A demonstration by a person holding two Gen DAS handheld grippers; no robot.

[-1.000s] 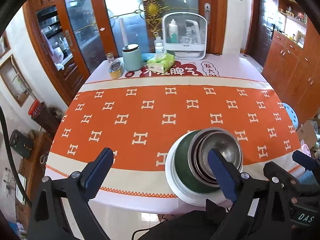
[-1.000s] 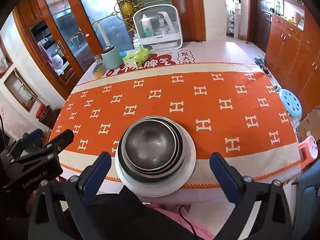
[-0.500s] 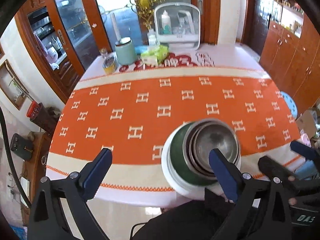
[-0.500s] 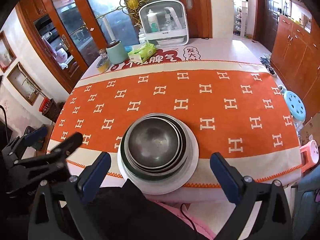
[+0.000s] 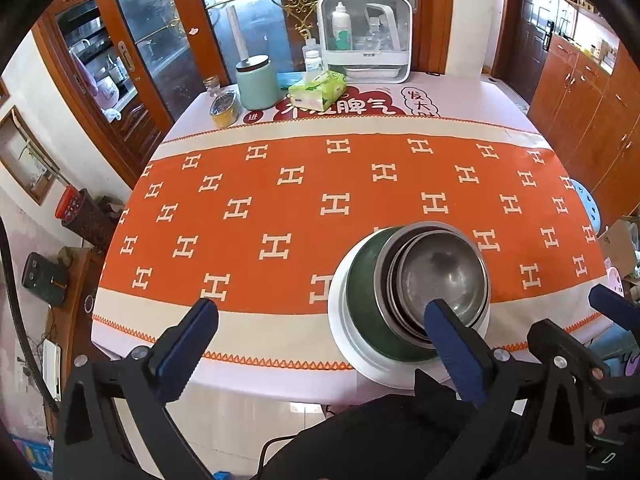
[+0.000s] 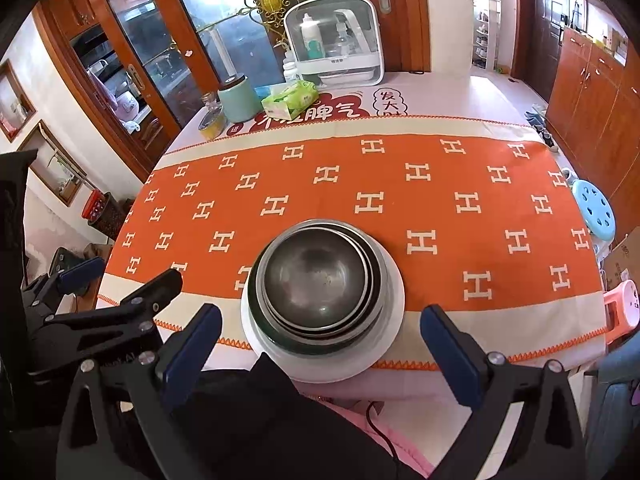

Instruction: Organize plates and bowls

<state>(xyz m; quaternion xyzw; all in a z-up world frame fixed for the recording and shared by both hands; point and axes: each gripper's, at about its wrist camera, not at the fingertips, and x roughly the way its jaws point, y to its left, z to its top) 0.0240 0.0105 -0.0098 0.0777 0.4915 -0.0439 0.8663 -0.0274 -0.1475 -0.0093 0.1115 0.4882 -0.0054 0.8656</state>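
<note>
A stack stands at the near edge of the table: a white plate [image 6: 384, 352] at the bottom, a dark green bowl [image 5: 362, 312] on it, and nested steel bowls [image 6: 316, 280] inside. In the left wrist view the steel bowls [image 5: 440, 276] sit to the right of centre. My left gripper [image 5: 320, 344] is open and empty, held before the table edge, left of the stack. My right gripper [image 6: 320, 344] is open and empty, its fingers either side of the stack's near rim, a little short of it.
An orange patterned cloth [image 6: 440, 184] covers the table. At the far side stand a mint canister [image 6: 238, 98], a tissue pack [image 6: 290, 100], a yellow jar [image 6: 210, 122] and a white dish cabinet [image 6: 334, 44]. A blue stool [image 6: 596, 208] stands at the right.
Both grippers have drawn back and risen slightly from the table; the stack looks a little farther away. The stack itself has not moved.
</note>
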